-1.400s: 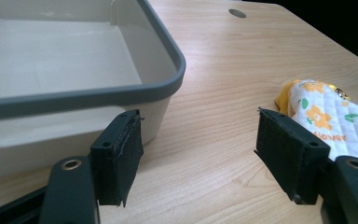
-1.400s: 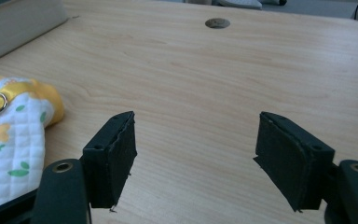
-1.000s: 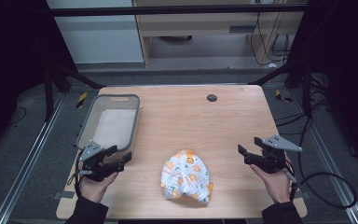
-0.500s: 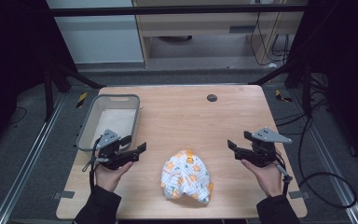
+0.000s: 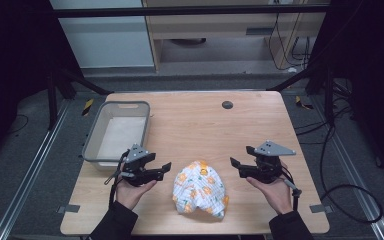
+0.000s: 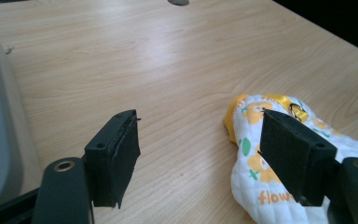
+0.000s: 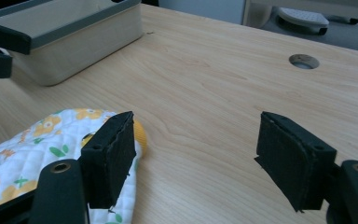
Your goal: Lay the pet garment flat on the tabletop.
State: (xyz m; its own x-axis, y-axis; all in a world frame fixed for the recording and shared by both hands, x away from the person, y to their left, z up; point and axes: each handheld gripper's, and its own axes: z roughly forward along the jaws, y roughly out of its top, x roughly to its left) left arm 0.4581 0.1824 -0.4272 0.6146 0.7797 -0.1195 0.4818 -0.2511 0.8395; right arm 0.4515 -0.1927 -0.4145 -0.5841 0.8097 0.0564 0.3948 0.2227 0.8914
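A white quilted cloth item with orange flower prints (image 5: pixel 200 190) lies crumpled near the table's front edge, between both hands. My left gripper (image 5: pixel 166 167) is open just left of it, jaws pointing right toward it. In the left gripper view the cloth (image 6: pixel 279 154) lies partly behind the right jaw, with a yellow ribbon and ring at its top. My right gripper (image 5: pixel 240 162) is open to the right of the cloth, a short way off. In the right gripper view the cloth (image 7: pixel 32 144) lies behind the left jaw; bare wood shows between the jaws.
A grey-rimmed shallow bin (image 5: pixel 91 147) stands at the table's left, right behind my left hand; it also appears as the bin (image 7: pixel 70 28) in the right gripper view. A round cable hole (image 5: pixel 227 104) sits in the table's far middle.
Both grippers have moved inward toward the cloth, the left one rightward and the right one leftward. The cloth has not moved.
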